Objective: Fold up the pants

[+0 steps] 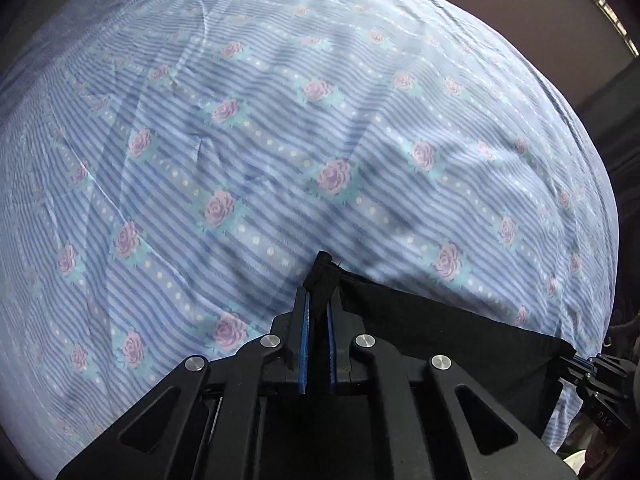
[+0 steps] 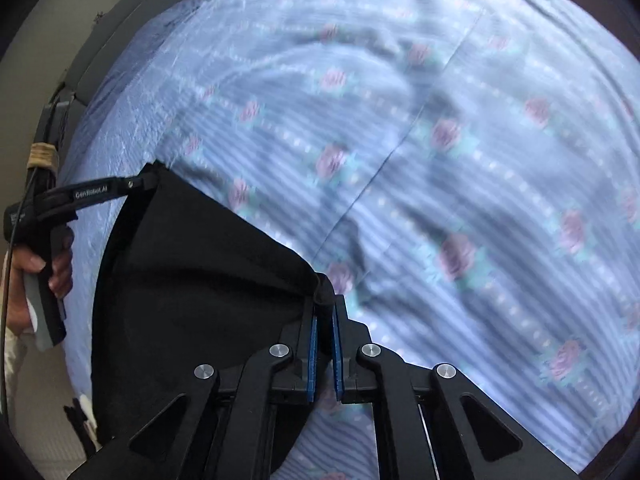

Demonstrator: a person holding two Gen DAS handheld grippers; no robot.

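Both hand-held grippers, left (image 1: 318, 280) and right (image 2: 325, 300), pinch black pants (image 2: 192, 264) corners over bedsheet (image 1: 280, 140); thin bites could slip.

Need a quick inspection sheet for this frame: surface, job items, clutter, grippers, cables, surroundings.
Surface: bedsheet, blue striped with pink roses, wrinkled.
Job's things: black pants, stretched between both grippers above the sheet.
Clutter: nothing seen.
Grippers: left gripper shut on a bunched pants edge; right gripper shut on another edge.
Cables: black cable runs down beside the person's left hand.
Surroundings: dark frame past the sheet's edge; grey wall behind it.
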